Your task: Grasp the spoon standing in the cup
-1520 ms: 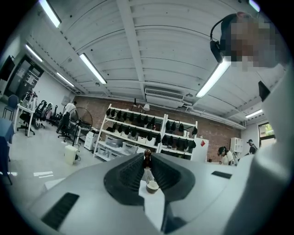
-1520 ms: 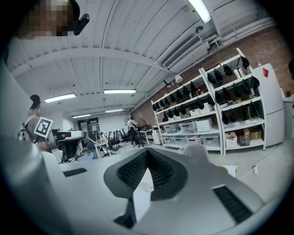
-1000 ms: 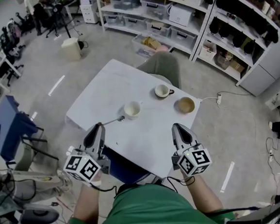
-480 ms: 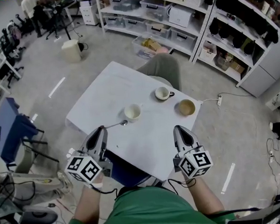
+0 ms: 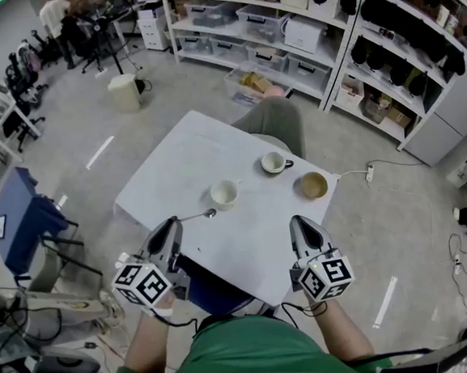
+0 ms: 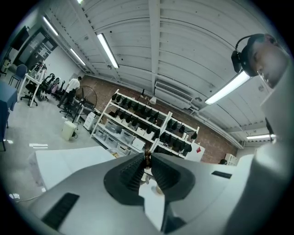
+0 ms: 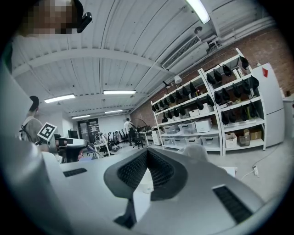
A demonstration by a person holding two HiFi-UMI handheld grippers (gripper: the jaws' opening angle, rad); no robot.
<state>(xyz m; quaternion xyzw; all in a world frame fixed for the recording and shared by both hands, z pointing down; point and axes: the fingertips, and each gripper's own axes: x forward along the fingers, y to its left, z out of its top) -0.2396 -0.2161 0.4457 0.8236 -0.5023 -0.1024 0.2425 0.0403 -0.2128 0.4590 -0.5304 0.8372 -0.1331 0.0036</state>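
While the left tool (image 5: 170,226) sits over the near left edge of the white tabletop (image 5: 174,162), its jaws are clamped on the handle end of the spoon (image 5: 197,216). In the left gripper view the ribbed pads almost meet on something thin at their tips. The spoon reaches out to the right and lies nearly level, with its bowl end just beside the white cup (image 5: 224,194) and outside it; whether it touches the tabletop I cannot tell. Further right and farther back stands a second cup with a handle (image 5: 274,163). The right tool (image 5: 297,221) is at the near right edge, jaws pressed together with nothing between them. Beyond it sits a tan bowl (image 5: 313,185).
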